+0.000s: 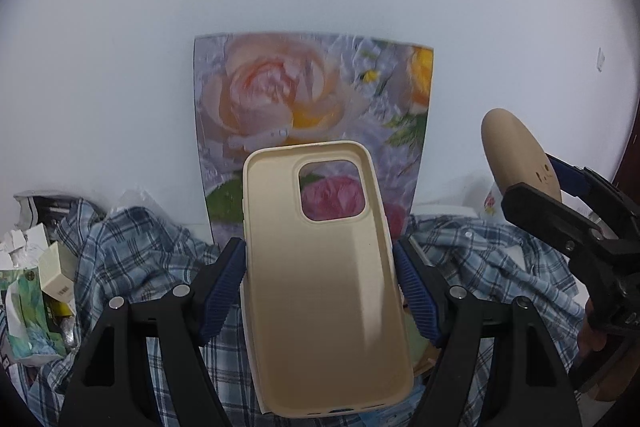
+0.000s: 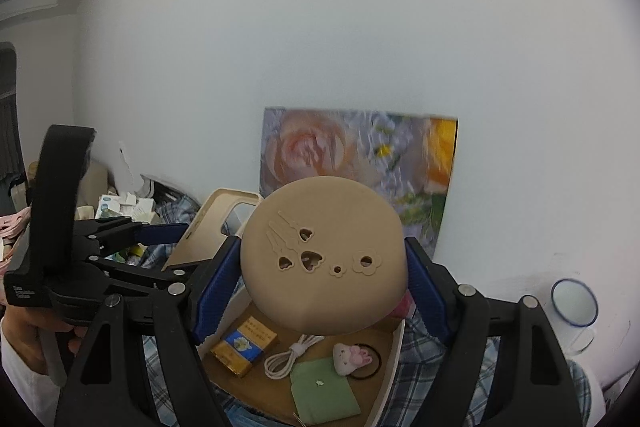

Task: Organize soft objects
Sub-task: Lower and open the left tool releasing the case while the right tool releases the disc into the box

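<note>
Two claws are in view, and each pinches one soft piece. Our left claw [image 1: 320, 267] stands spread wide, its ribbed blue pads [image 1: 224, 283] pressed on the long edges of a cream phone case [image 1: 324, 287]; we hold the case upright with its camera cutout at the top, above a crumpled blue plaid shirt [image 1: 132, 247]. Our right claw [image 2: 324, 267] is spread just as wide, and its pads [image 2: 426, 283] clamp the sides of a round tan silicone pad [image 2: 320, 259] pierced with heart and flower cutouts. That pad hangs over an open tray [image 2: 394, 355] holding a yellow carton [image 2: 244, 347], a coiled white cable [image 2: 288, 357], a green cloth [image 2: 324, 391] and a small bunny hair tie [image 2: 354, 357]. Behind both stands a flower painting [image 1: 312, 95] leaning on the white wall. A glass with a blue rim [image 2: 574, 307] sits to the right on the worktop [image 2: 520, 275].
</note>
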Action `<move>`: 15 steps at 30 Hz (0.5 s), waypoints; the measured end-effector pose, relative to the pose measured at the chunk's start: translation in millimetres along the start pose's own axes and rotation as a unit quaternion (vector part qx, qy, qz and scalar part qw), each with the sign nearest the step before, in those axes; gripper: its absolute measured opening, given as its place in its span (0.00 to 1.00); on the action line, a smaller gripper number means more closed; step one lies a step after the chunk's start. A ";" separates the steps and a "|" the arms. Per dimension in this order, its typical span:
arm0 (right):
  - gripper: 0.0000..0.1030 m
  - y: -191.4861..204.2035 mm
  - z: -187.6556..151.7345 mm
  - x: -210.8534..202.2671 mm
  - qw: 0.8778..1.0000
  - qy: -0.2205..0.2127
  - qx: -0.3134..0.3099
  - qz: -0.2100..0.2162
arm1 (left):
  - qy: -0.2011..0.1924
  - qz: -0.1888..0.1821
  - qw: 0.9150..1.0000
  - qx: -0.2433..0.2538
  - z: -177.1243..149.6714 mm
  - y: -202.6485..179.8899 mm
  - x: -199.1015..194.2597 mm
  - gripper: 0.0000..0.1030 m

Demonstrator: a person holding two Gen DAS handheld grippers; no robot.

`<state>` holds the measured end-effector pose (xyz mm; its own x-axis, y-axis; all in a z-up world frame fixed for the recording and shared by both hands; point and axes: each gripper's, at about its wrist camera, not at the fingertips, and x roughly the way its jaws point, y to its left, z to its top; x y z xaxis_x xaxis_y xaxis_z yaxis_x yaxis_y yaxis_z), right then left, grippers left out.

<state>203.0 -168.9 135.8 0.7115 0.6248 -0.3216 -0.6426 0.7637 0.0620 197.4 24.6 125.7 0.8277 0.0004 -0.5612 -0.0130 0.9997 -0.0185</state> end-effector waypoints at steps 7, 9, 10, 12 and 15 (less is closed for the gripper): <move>0.76 -12.7 -14.7 24.0 1.000 0.026 0.016 0.003 | 0.034 0.003 0.999 0.006 -13.6 3.5 24.1 0.74; 0.76 -16.0 -20.9 32.5 0.999 0.040 0.022 0.001 | 0.046 0.005 0.999 0.011 -21.4 3.5 32.4 0.74; 0.76 -16.6 -24.1 36.5 0.999 0.048 0.022 -0.004 | 0.054 0.005 0.998 0.014 -26.0 3.6 36.9 0.74; 0.76 -17.5 -29.0 43.1 0.998 0.058 0.022 -0.008 | 0.065 0.006 0.998 0.017 -33.0 5.1 44.4 0.74; 0.76 -18.8 -35.8 52.2 0.997 0.068 0.025 -0.005 | 0.080 0.000 0.997 0.005 -41.7 10.7 57.1 0.74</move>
<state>242.0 -156.5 84.0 0.6704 0.5914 -0.4481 -0.6180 0.7793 0.1040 221.0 34.3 59.0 0.7274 -0.0033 -0.6862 -0.0059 0.9999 -0.0112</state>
